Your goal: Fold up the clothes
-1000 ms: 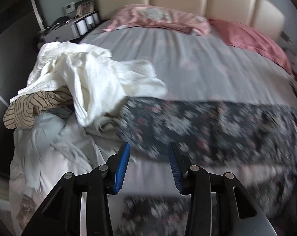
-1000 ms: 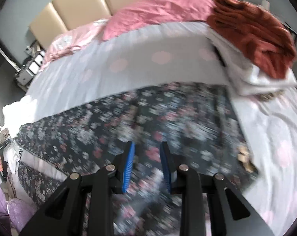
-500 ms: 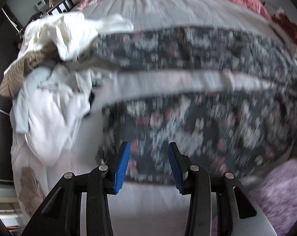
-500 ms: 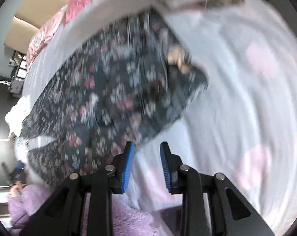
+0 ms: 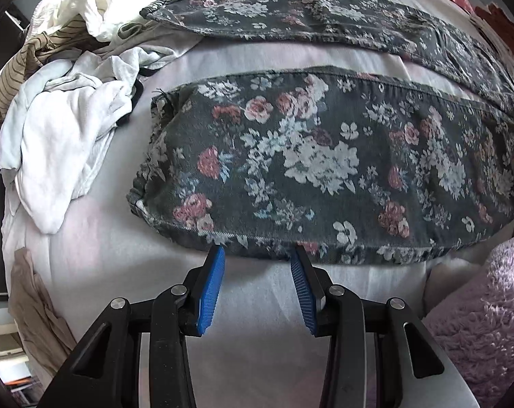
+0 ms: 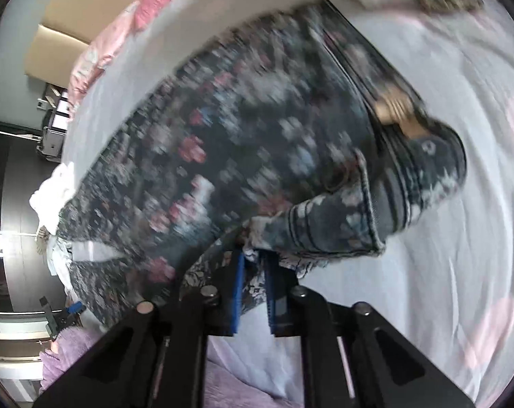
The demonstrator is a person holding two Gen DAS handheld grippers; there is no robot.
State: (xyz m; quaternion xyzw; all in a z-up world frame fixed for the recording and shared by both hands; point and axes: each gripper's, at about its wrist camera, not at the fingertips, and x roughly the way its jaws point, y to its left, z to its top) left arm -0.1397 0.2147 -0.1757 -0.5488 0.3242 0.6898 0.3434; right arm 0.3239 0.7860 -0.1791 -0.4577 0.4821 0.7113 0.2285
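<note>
On the bed (image 5: 263, 309), the right claw (image 6: 253, 261) has just clamped onto the floral trousers (image 5: 325, 170) at the waist; the left claw (image 5: 257, 265) hangs parted at a leg's near edge.

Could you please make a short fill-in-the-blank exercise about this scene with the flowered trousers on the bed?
1. The right gripper, whose jaws have just been closing, is shut on the edge of the flowered ____.
2. The left gripper is ____, with nothing between its blue pads.
3. The trousers lie on a ____.
4. Left of the trousers in the left wrist view lies a heap of ____ clothes.

Missing words: trousers; open; bed; white
</note>
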